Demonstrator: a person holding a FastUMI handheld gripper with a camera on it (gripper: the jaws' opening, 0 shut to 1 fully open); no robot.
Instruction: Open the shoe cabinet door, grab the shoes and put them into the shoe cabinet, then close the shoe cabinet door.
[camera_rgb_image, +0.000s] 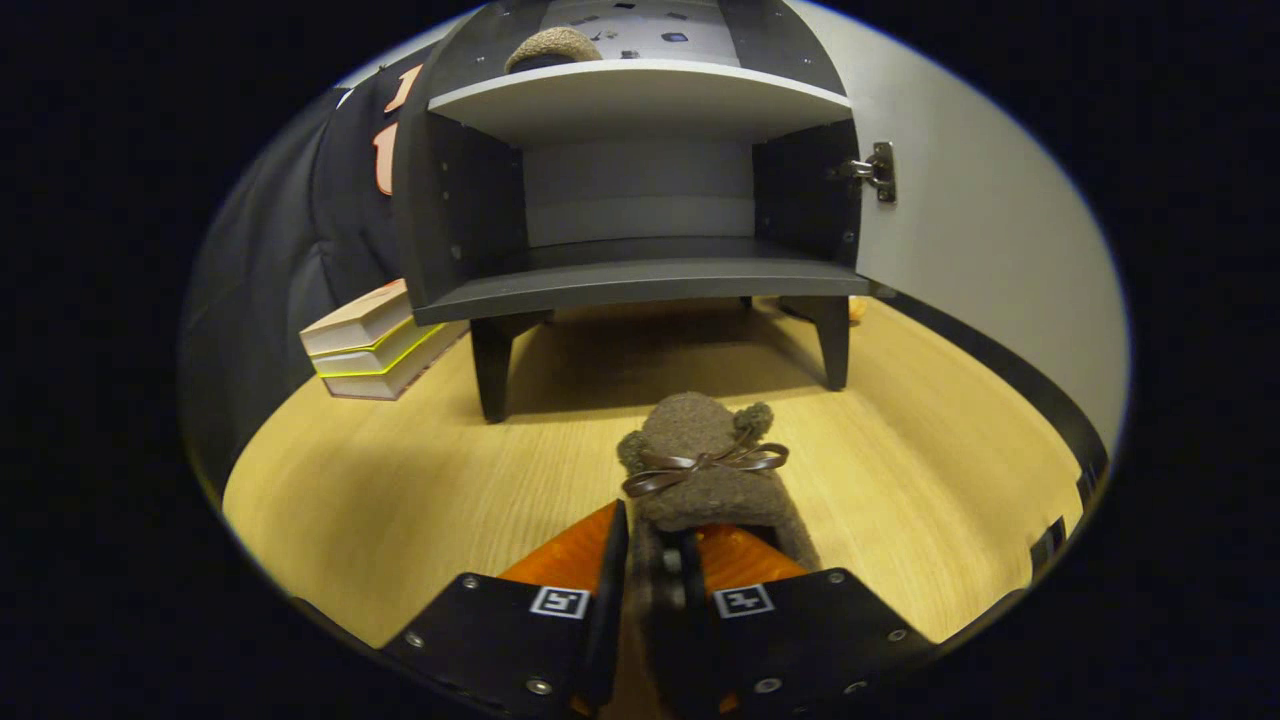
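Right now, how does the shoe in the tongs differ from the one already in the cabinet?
The held shoe is pinched between the tongs above the floor; the upper-shelf shoe rests in the cabinet. The held shoe shows a brown bow and pompoms; the shelved one shows just a rounded top. Both are brown and fuzzy.

A fuzzy brown shoe (708, 465) with a dark ribbon bow sits toe-forward, its heel wall pinched in the claw (655, 560). Beyond it the dark shoe cabinet (640, 280) stands with its door (960, 230) open, a matching shoe (553, 46) on the upper shelf.
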